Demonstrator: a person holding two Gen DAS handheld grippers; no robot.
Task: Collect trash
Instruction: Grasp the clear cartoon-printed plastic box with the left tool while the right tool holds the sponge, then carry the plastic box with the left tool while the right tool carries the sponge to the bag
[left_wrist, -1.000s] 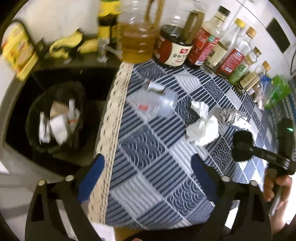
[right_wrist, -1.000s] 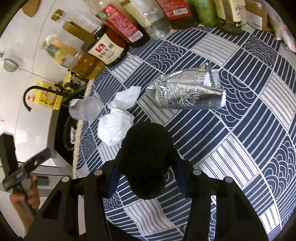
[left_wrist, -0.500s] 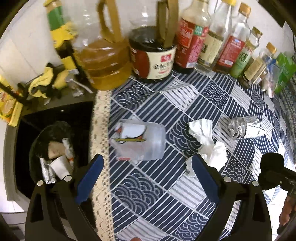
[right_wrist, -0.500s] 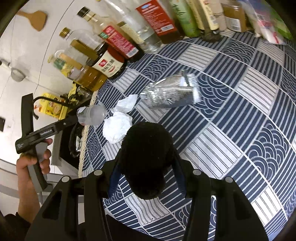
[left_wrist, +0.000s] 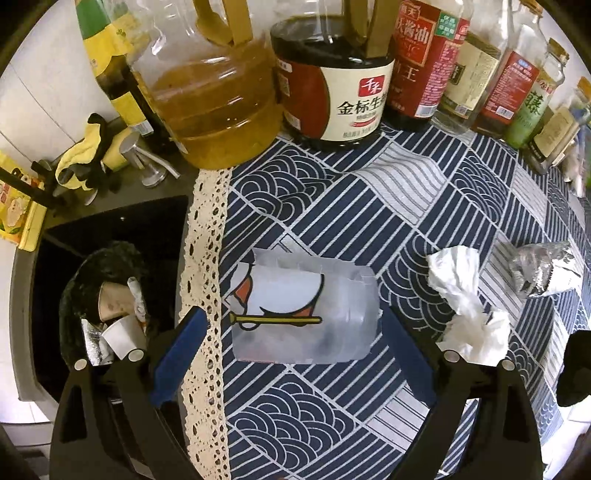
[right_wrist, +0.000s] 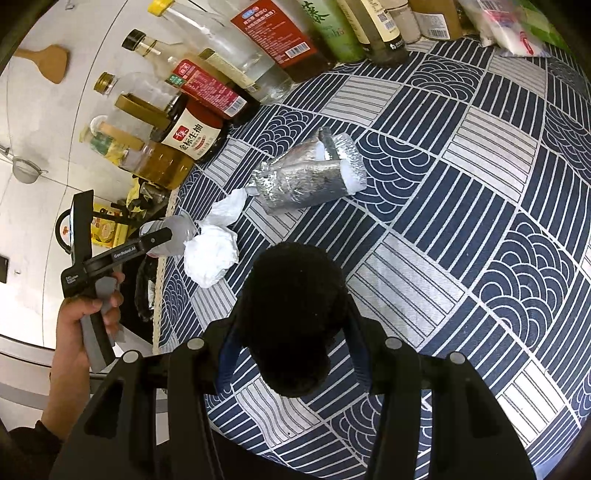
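Observation:
A clear plastic cup (left_wrist: 303, 317) with a printed picture lies on its side on the blue patterned tablecloth (left_wrist: 332, 417), near the lace edge. My left gripper (left_wrist: 293, 332) hangs over it, open, with one blue pad on each side of the cup and not touching it. A crumpled white tissue (left_wrist: 469, 306) and a crushed foil bag (left_wrist: 543, 269) lie to the right. My right gripper (right_wrist: 291, 354) is shut on a black fuzzy lump (right_wrist: 295, 314) above the cloth. From there the foil bag (right_wrist: 310, 177), tissue (right_wrist: 212, 254) and cup (right_wrist: 173, 236) lie ahead to the left.
A bin with a black liner (left_wrist: 99, 302) holds paper cups and foil, below the table's left edge. Oil and sauce bottles (left_wrist: 332, 74) line the back of the table. A hand (right_wrist: 81, 321) holds the left gripper's handle.
My left gripper has come forward and down, so the cup now lies between its open fingers. The right gripper has drifted sideways, still shut on the black lump.

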